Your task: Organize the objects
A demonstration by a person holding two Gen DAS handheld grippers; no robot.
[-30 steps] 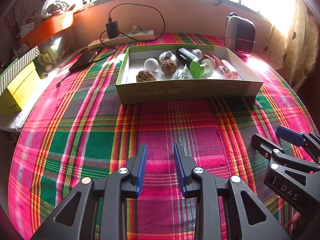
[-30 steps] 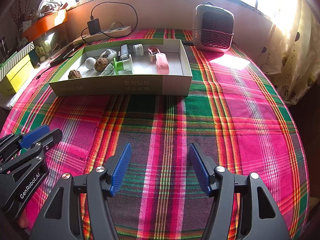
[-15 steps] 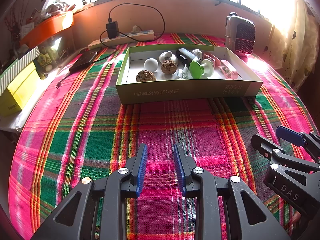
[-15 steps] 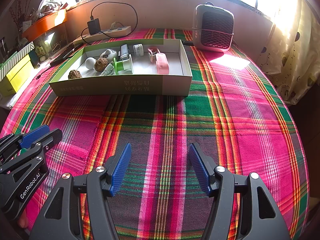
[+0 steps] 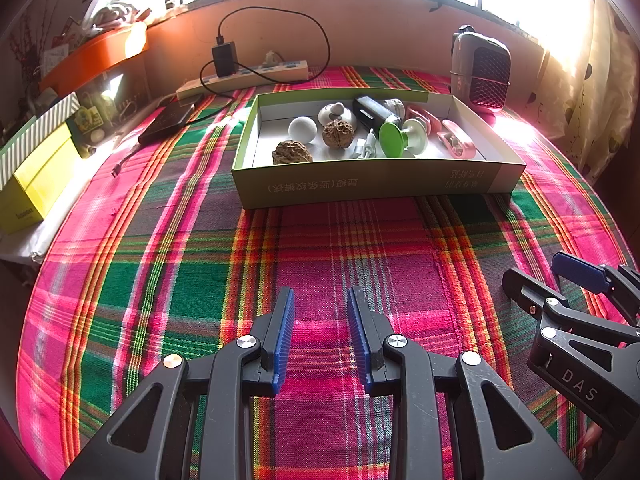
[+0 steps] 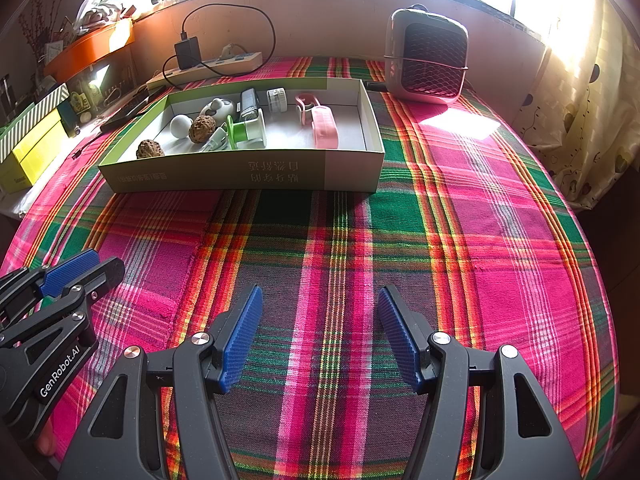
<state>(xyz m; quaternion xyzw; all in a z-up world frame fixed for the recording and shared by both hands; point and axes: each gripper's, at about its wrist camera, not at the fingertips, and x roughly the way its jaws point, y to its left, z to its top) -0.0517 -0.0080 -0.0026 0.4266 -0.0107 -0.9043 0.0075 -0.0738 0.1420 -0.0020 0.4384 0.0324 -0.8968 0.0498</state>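
Jaws apart over plaid cloth (image 5: 168,280), box (image 5: 360,184) beyond

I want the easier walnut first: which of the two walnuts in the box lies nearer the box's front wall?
The left walnut, close behind the front wall. The other walnut sits farther back, beside the white ball.

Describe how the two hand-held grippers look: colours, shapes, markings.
Both are black plastic with triangular cut-outs, silver screw heads and ribbed blue pads. The left hand-held gripper reads "GenRobot.AI" on its side; the right hand-held gripper reads "DAS". No cables or sleeves show.
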